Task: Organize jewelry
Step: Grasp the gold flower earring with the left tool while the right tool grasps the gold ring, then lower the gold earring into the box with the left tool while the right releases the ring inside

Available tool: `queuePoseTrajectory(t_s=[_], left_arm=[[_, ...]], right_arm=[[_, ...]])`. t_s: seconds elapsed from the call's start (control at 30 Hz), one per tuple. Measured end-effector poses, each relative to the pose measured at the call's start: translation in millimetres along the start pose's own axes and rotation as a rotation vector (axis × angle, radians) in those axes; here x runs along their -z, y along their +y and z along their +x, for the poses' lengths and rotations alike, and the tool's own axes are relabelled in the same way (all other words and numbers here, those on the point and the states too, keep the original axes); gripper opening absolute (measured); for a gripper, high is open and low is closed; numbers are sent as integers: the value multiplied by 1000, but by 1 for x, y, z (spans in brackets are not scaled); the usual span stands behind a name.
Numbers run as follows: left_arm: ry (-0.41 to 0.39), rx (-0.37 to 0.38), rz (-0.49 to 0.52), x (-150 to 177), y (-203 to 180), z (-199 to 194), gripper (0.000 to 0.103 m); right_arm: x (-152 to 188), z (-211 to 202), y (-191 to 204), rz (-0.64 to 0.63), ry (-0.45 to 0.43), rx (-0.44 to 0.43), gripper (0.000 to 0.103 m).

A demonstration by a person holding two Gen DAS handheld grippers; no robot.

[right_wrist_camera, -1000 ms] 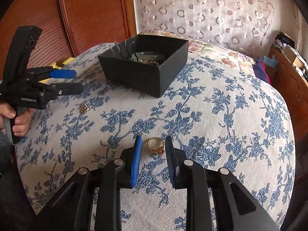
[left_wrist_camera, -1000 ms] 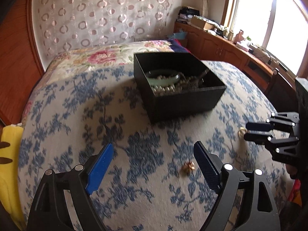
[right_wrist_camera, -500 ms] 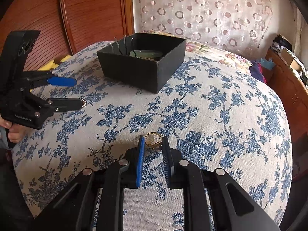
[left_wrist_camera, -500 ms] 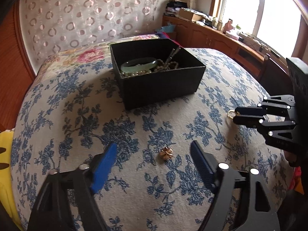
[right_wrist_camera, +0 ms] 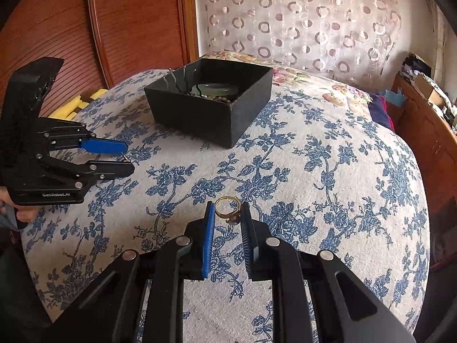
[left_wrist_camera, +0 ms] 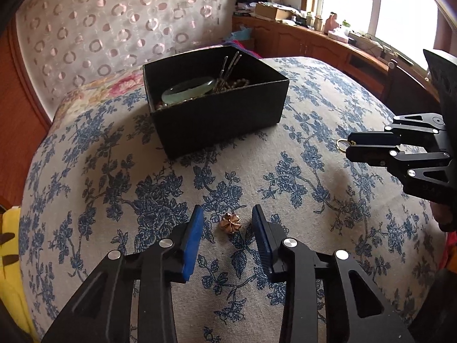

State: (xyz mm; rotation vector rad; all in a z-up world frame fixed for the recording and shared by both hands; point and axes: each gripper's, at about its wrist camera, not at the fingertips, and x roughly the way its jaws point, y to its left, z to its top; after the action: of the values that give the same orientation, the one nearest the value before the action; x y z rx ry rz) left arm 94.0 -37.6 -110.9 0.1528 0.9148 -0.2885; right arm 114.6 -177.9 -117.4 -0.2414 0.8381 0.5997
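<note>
A black box (left_wrist_camera: pixel 217 114) sits on the flowered cloth, holding a green bangle (left_wrist_camera: pixel 188 90), beads and hairpins; it also shows in the right wrist view (right_wrist_camera: pixel 211 108). My left gripper (left_wrist_camera: pixel 227 223) is open, its jaws on either side of a small gold flower piece (left_wrist_camera: pixel 230 223) lying on the cloth. My right gripper (right_wrist_camera: pixel 227 214) is shut on a gold ring (right_wrist_camera: pixel 225 207), held a little above the cloth. The ring (left_wrist_camera: pixel 342 145) sticks out of the right gripper's tips in the left wrist view.
The cloth covers a rounded surface that drops off at the sides (right_wrist_camera: pixel 400 200). A wooden wardrobe door (right_wrist_camera: pixel 128 23) and a curtain (right_wrist_camera: pixel 300 20) stand behind. A wooden cabinet with clutter (left_wrist_camera: pixel 314 40) runs under the window. Yellow cloth (left_wrist_camera: pixel 8 271) lies at the left edge.
My left gripper moved forward onto the gold flower piece and its jaws narrowed around it. My right gripper closed on the gold ring and lifted it slightly.
</note>
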Motion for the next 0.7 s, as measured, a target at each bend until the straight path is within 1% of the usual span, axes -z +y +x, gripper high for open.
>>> queuePoseTrajectory(t_s=[0.07,0.1,0.13,0.17,0.37,0.57,0.7], left_arm=[[-1,2,-6,0,2,0,30],[-2,2,-8,0,2,-1,24],[-3,5,-10,0,2,-1,21],[-3,9,-10,1,3,-1,14],[-24,16,-24,-5,10,-8,14],[-71,9,-41,-22,18,-20,14],[-112,-4,-52,-37,24,-28,14]], right_arm=[[0,0,0,3,-2,1,20],[0,-1,-1,5,-4,1,20],[0,0,-1,5,-5,1,20],[0,0,-1,6,-7,2,20],[-5,-1,0,-7,-14,0,20],[-29,-8,4,-42,-69,-5,20],[-52,-14,4,-67,-114,-2,20]])
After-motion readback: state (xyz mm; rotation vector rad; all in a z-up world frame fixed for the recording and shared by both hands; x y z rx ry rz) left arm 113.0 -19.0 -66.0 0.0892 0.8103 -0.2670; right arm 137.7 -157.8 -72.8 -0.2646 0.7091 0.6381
